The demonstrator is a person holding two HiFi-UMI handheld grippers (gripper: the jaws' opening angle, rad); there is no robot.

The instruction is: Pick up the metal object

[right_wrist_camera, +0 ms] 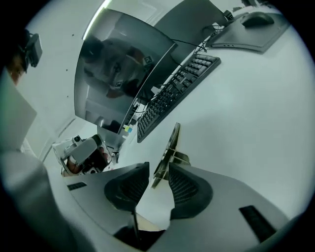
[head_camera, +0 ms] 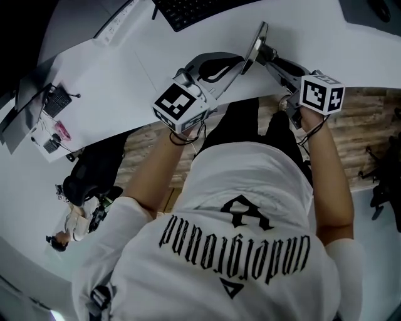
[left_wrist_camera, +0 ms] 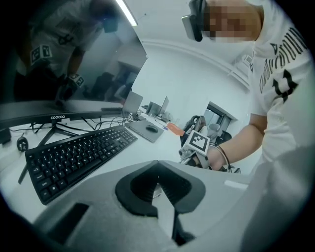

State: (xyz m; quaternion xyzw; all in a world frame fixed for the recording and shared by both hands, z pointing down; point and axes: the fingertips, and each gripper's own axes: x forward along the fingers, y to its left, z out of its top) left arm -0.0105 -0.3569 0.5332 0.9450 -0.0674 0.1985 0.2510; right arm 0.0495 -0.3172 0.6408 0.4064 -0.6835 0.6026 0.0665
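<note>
The metal object is a thin flat plate with a small bracket, standing on edge over the white desk. My right gripper is shut on its lower end. In the right gripper view the metal object rises from between the ribbed pads of the right gripper. My left gripper hovers just left of the plate, its fingertips beside it. In its own view the left gripper is shut with nothing in it, its pads meeting at the tip.
A black keyboard lies behind the grippers, in front of a curved monitor. A mouse rests on a grey pad to the right. The desk's near edge curves past the person's legs. An office chair stands at the left.
</note>
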